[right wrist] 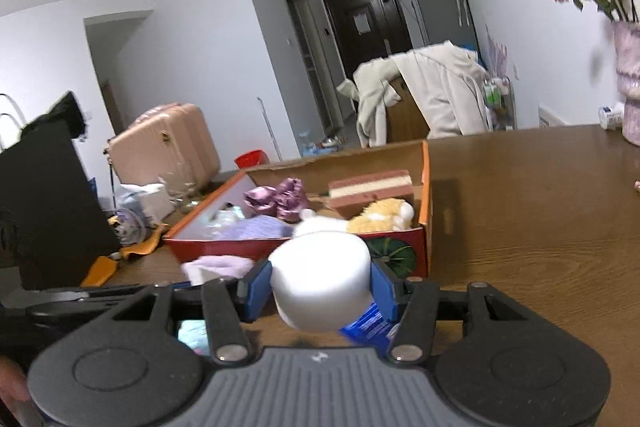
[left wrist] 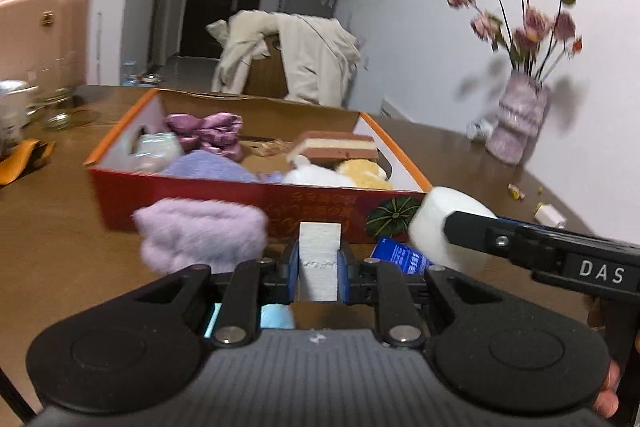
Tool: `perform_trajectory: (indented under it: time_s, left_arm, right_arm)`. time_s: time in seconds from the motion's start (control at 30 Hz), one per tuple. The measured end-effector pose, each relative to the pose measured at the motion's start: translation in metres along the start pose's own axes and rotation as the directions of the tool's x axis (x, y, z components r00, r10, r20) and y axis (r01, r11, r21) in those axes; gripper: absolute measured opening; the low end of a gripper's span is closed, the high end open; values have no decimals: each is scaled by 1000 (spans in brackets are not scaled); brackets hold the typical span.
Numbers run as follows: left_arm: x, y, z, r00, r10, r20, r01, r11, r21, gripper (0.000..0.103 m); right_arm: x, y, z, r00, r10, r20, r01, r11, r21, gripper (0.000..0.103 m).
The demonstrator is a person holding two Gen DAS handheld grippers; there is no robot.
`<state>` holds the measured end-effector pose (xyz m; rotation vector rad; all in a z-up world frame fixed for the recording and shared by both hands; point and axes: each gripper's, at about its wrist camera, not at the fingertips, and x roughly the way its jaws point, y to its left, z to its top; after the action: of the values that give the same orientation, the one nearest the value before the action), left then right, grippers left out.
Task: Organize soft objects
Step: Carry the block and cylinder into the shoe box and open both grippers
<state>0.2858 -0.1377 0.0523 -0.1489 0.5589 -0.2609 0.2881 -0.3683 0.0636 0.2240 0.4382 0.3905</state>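
A: Report the left hand-held gripper point(left wrist: 318, 267).
B: Its two blue-padded fingers point(left wrist: 293, 267) are closed against a white rectangular foam block point(left wrist: 319, 259). The block stands upright between them, above the brown wooden surface point(left wrist: 60, 239).

A: And the right hand-held gripper point(right wrist: 320, 287)?
B: Its fingers are partly closed on a white cylindrical foam piece point(right wrist: 320, 279), one pad on each side. In the left wrist view the same piece point(left wrist: 436, 231) sits at the tip of the black arm marked DAS, near the front right corner of the box.

A: Where are the other soft objects?
B: The orange-red cardboard box point(left wrist: 240, 205) rests on the surface ahead of both grippers. Inside it lie a purple satin scrunchie point(left wrist: 208, 131), a lavender folded cloth point(left wrist: 204, 167), a pink and cream layered sponge point(left wrist: 340, 147), a yellow plush toy point(left wrist: 364, 173) and a white plush item point(left wrist: 316, 175).

A: Anything outside the box?
B: A lilac fluffy cloth point(left wrist: 200, 235) lies just in front of its near wall. A blue packet point(left wrist: 400, 255) lies under the cylinder; its type is unclear because of blur
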Motion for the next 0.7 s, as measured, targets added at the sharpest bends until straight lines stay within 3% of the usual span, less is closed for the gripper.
perform_trajectory:
  time_s: [0.33, 0.5, 0.7]
  left_arm:
    - [-83, 17, -18, 995, 69, 66, -67, 997, -41, 19]
    - [-92, 22, -19, 993, 65, 94, -59, 996, -66, 20]
    - [-76, 33, -8, 994, 68, 85, -64, 997, -49, 20]
  right_arm:
    - [-57, 38, -25, 999, 40, 25, -40, 999, -12, 53]
    - [-66, 48, -31, 999, 36, 16, -35, 999, -33, 53]
    - [-59, 47, -29, 999, 26, 23, -26, 999, -20, 54]
